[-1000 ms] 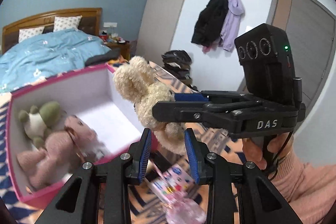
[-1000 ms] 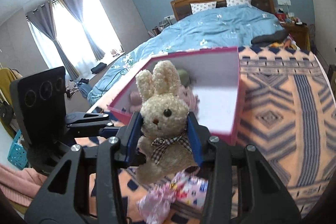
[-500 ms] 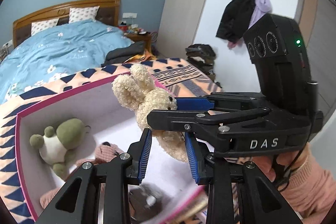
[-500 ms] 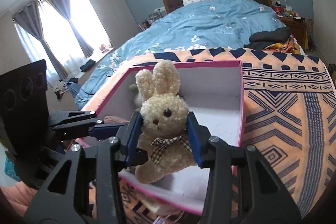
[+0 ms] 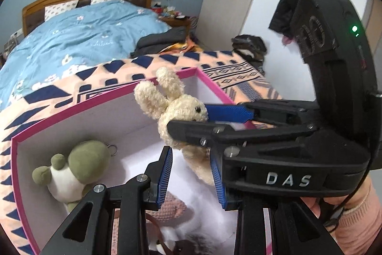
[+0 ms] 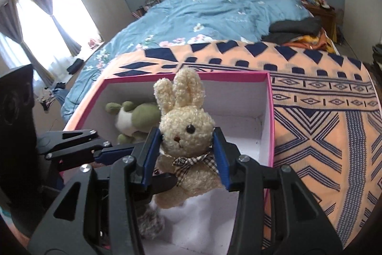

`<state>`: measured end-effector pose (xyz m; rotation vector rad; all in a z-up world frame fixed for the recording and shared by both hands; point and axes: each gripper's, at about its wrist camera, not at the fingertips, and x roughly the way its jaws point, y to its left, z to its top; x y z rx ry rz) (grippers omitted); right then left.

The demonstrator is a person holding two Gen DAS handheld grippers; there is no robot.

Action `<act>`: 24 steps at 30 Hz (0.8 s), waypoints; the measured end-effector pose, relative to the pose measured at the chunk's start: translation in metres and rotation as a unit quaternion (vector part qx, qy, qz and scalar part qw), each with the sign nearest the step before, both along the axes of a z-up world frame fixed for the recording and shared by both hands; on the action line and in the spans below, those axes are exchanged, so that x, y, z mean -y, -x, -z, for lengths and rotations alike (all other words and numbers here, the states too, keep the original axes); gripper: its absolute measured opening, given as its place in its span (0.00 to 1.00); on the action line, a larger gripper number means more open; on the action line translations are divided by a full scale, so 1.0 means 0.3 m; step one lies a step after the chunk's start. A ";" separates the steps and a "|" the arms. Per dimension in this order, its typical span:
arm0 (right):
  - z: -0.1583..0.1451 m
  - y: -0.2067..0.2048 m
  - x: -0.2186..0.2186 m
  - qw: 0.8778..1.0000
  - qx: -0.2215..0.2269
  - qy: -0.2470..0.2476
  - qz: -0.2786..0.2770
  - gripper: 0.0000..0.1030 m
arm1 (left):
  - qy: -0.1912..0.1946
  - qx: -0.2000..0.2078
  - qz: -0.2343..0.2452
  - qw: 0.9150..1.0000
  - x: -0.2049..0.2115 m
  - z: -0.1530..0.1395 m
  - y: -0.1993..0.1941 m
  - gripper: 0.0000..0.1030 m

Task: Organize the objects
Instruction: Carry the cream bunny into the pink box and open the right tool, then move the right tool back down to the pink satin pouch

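A cream plush bunny with a checked bow hangs over the inside of a pink box with white walls. My right gripper is shut on the bunny's neck, and its jaws are beginning to open with the bunny still between the pads. From the left wrist view, the bunny is held sideways by the right gripper above the box. My left gripper is shut and holds nothing; it hovers over the box beside the bunny. A green frog plush and a pink knitted plush lie in the box.
The box rests on an orange and navy patterned blanket at the foot of a bed with a blue duvet. Dark folded clothes lie on the bed. A grey fur pompom lies in the box. A pink sleeve is at the right.
Both grippers moved forward from in front of the box to above its inside, carrying the bunny along. The pink wrapped item below them dropped out of view.
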<state>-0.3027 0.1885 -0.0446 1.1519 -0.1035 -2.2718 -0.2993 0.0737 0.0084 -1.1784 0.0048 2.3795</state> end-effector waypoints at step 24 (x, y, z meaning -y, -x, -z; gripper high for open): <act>-0.119 -0.264 -0.137 0.995 -0.064 0.075 -0.016 0.62 | 0.009 -0.124 -0.020 0.992 0.059 -0.152 -0.300 0.60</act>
